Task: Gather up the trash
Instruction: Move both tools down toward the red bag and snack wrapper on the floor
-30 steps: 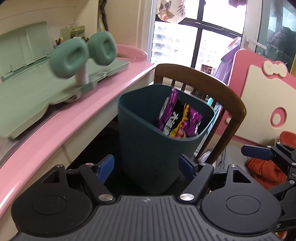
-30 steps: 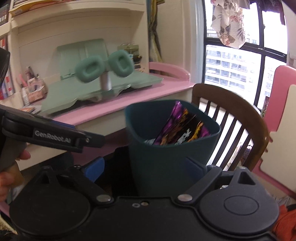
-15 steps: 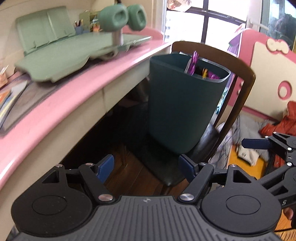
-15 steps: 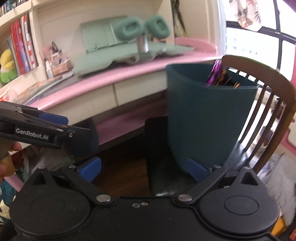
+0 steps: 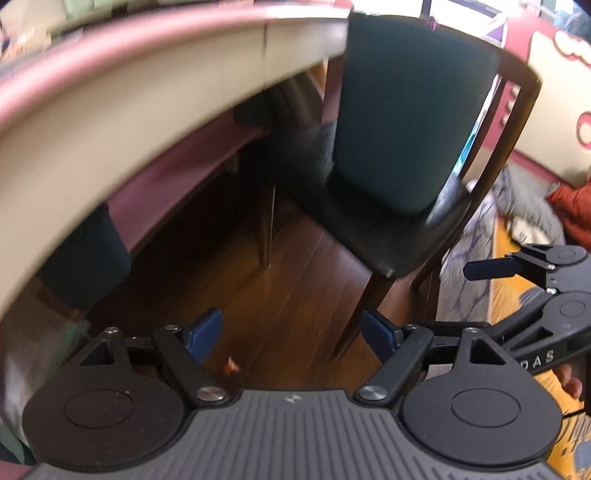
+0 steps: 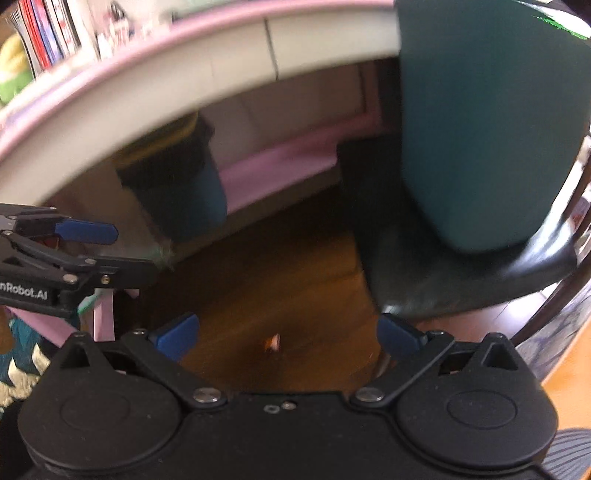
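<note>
The left gripper is hanging with its jaws apart and nothing between them, pointing down at the dark wooden floor. The right gripper is likewise holding its jaws wide apart and empty over the same floor. Taking the small orange scrap on the floorboards as the landmark: in the right wrist view it is lying just ahead of the gap between the right jaws, apart from both blue pads. In the left wrist view the same scrap is sitting low in the gap, just beside the left-hand pad, though blur is making it hard to say what it is. Beyond the scrap, the teal trash bin is standing upright on the black seat of the wooden chair, with a sliver of purple wrapper showing at its rim. Left of the scrap and above it, the pink-edged tabletop is curving across both views. In each view the other gripper is showing at the frame edge, well apart from the scrap
</note>
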`<state>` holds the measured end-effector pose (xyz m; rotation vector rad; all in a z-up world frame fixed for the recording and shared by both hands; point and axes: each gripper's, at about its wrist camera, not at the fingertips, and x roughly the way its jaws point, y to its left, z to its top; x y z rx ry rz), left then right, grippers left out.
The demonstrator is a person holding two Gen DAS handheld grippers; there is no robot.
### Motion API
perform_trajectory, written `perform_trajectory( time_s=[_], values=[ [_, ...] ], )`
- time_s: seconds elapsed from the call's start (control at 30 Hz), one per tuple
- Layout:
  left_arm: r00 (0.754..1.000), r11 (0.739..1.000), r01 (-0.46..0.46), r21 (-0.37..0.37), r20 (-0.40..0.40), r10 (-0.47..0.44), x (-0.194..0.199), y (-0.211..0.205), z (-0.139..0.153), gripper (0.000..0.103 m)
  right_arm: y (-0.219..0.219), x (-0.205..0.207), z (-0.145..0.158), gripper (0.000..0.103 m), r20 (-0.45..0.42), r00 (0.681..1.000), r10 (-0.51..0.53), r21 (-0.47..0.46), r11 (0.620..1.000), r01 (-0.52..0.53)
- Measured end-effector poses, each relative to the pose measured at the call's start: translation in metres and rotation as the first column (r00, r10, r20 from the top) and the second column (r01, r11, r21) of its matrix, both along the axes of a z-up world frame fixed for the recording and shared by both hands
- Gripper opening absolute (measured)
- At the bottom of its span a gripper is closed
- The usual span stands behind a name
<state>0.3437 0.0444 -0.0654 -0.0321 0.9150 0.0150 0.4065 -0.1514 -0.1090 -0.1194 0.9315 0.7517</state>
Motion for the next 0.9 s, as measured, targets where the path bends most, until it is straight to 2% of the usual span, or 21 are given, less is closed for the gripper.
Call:
perform_trajectory(
  time_s=[0.27,0.4,0.53,0.73,0.9],
  values=[
    [0.992,1.0,-0.02,-0.015,-0.124,0.018,0.003,0.035,-0.102,0.083,0.035,0.015,-0.092,0.103,-0.095,0.995,0.033,-0.104,0.994,-0.043],
    [0.98,0.999,-0.03,-0.021,-0.198,0.025,0.006,0.049,-0.16,0.083,0.048,0.028,-0.138,0.103,-0.176,0.984,0.023,-0.12,0.992,-0.045],
    [0.954,0.998,-0.026,-0.054,-0.299,0.008,0.009,0.06,-0.218,0.083,0.064,0.043,-0.185,0.103,-0.251,0.968,0.015,-0.15,0.987,-0.054],
    [0.923,0.998,0.06,-0.016,-0.38,-0.062,0.004,0.06,-0.294,0.083,0.101,0.064,-0.244,0.103,-0.316,0.949,0.016,-0.185,0.98,-0.079],
    [0.882,0.995,0.075,-0.06,-0.461,-0.094,-0.004,0.061,-0.353,0.083,0.134,0.077,-0.293,0.103,-0.363,0.931,0.042,-0.192,0.974,-0.119]
  ],
)
